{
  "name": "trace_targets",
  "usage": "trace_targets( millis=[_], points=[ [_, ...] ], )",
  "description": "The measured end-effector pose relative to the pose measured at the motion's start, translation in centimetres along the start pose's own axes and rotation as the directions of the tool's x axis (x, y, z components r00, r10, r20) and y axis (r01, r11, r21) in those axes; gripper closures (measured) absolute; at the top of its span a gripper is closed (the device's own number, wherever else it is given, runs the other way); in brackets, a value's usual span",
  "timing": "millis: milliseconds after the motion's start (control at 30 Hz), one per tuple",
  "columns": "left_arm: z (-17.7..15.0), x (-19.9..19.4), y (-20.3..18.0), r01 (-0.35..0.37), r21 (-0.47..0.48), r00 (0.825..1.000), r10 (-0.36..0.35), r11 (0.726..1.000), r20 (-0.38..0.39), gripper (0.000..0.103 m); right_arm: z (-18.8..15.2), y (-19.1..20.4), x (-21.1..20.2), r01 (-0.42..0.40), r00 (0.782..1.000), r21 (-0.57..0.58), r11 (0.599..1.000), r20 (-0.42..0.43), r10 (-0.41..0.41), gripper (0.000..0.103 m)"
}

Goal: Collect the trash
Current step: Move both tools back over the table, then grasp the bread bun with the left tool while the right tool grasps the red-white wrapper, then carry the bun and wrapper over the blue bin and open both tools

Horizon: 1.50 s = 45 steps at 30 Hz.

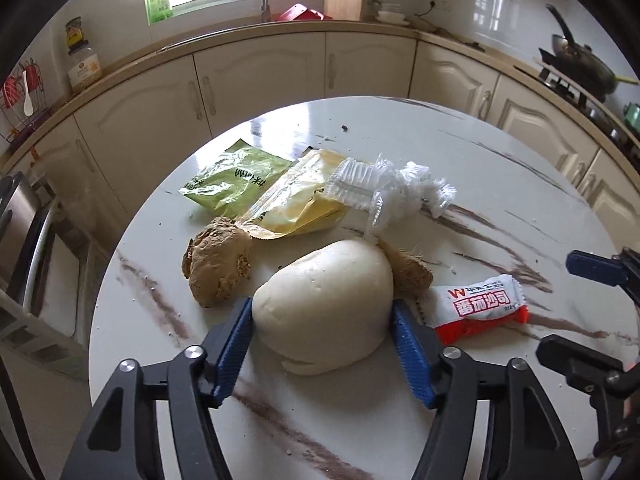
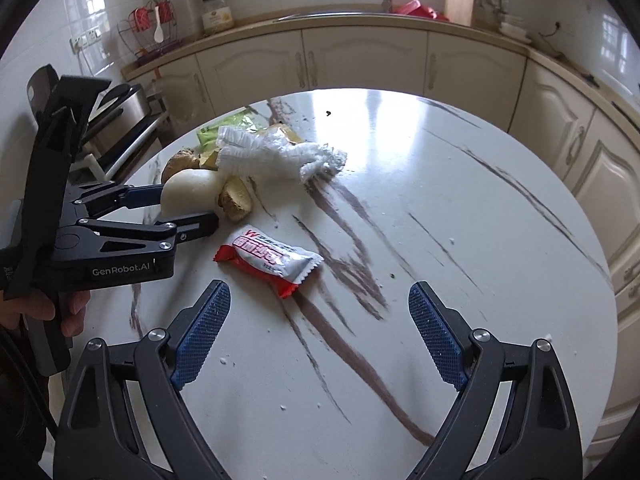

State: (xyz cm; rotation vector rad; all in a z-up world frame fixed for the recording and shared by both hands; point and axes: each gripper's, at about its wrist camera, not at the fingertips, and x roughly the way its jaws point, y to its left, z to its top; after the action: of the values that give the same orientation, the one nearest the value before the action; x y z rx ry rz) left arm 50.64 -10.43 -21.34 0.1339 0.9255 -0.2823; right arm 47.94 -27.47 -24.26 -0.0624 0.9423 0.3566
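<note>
On the round marble table (image 2: 440, 220) lies a heap of rubbish. A white bun (image 1: 324, 304) sits between the blue pads of my left gripper (image 1: 321, 305), which touch it on both sides. Beside it are two ginger pieces (image 1: 218, 264), a green packet (image 1: 234, 182), a yellow wrapper (image 1: 298, 204) and crumpled clear plastic (image 1: 384, 188). A red-and-white sachet (image 2: 272, 258) lies just ahead of my right gripper (image 2: 319, 287), whose jaws stand wide with nothing between them. The right wrist view shows the left gripper (image 2: 188, 204) around the bun (image 2: 192, 188).
Cream cabinets and a counter curve round behind the table. A wok (image 1: 580, 64) sits on the stove at the right, a steel appliance (image 1: 20, 216) stands at the left. A hand (image 2: 68, 312) holds the left gripper. Crumbs dot the tabletop.
</note>
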Motion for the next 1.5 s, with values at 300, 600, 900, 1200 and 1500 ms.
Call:
trace_targets(
  millis=[300,600,900,1200,1500],
  points=[
    [-3.6,-5.1,2.3,0.012,-0.022,0.999,-0.011,1.000,0.050,0.047,1.6,3.0,2.5,-0.015,0.998,-0.161,0.987,-0.060,0.005,0.026],
    [-8.6,-12.0,5.1,0.023,-0.039,0.995,-0.019,0.999,0.102,0.047,1.7,3.7,3.1,-0.022,0.996,-0.177,0.984,-0.084,0.007,0.071],
    [-13.5,-17.7,6.8,0.040,-0.071,0.993,-0.031,0.997,0.118,0.047,-0.1,6.2,1.2,0.015,0.998,-0.183,0.983,-0.049,-0.024,0.077],
    [-19.2,-23.9,10.2,0.055,-0.155,0.986,-0.029,0.986,0.166,0.047,0.1,11.4,-5.4,-0.026,0.994,-0.179,0.984,0.098,0.044,0.077],
    [-27.5,-27.5,17.6,-0.047,-0.291,0.990,0.084,0.956,0.115,0.047,-0.4,23.8,-7.6,-0.263,0.940,-0.252,0.931,0.149,0.306,0.077]
  ],
)
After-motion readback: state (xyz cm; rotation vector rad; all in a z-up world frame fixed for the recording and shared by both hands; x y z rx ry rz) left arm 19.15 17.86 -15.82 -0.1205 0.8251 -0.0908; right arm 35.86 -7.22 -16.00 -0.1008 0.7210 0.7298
